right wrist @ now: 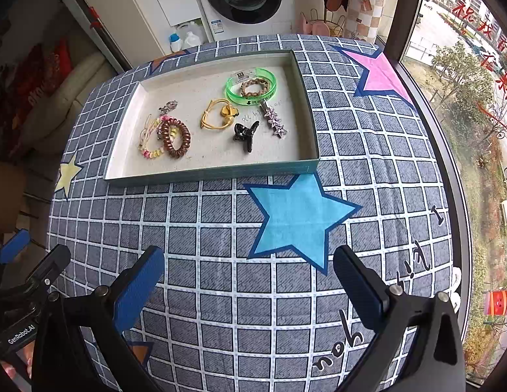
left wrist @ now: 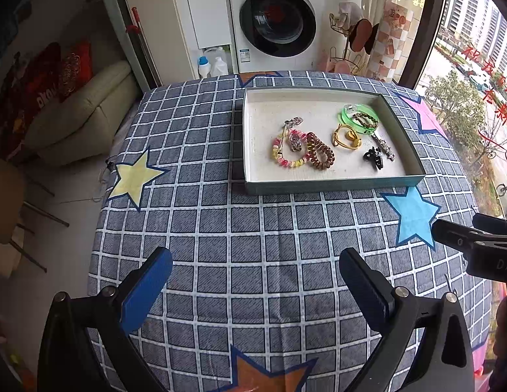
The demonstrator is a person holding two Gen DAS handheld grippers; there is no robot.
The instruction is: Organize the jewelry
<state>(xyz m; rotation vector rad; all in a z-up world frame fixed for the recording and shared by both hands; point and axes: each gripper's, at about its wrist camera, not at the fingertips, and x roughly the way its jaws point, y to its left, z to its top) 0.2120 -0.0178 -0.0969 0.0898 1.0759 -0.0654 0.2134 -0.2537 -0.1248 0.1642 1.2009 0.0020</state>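
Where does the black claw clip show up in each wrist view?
Left wrist: claw clip right of centre, in the tray's near right corner.
Right wrist: claw clip upper centre, near the tray's front wall.
Shared landmark: the blue star just in front of the tray.

Blue-grey checked tablecloth (right wrist: 220,228) with coloured stars, green bangle (right wrist: 251,86), brown spiral tie (right wrist: 175,139)

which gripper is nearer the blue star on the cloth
Right. The right gripper hangs just in front of the blue star, nearly over its lower points. The left gripper sits farther off to the star's left, over plain checked cloth.
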